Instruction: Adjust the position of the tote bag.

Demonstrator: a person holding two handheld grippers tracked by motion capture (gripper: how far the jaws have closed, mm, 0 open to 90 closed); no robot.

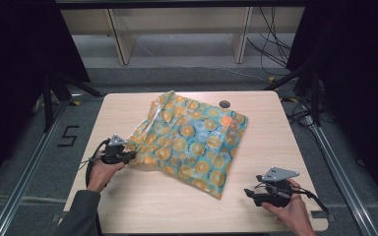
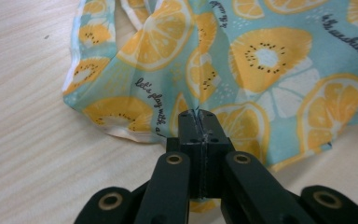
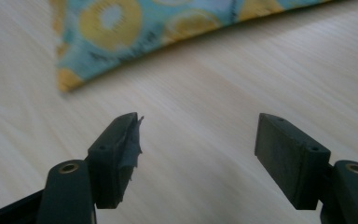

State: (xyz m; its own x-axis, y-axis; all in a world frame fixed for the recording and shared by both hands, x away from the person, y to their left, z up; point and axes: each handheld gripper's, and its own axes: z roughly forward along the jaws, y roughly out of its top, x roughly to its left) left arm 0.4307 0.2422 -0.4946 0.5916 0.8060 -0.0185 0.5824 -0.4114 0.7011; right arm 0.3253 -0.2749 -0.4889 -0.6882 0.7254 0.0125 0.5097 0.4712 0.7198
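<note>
I am clenching my left gripper (image 2: 198,122) on the near-left edge of the crumpled teal, orange-slice-printed cloth (image 1: 192,140) lying mid-desk, ready to pull it flat, while my right gripper (image 3: 198,154) is hovering released, awaiting its corner.

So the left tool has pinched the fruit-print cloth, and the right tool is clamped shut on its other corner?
Not quite. The left tool is pinched shut on the fruit-print cloth, but the right tool stands open over bare table, short of the cloth's corner. The right gripper view shows it.
</note>
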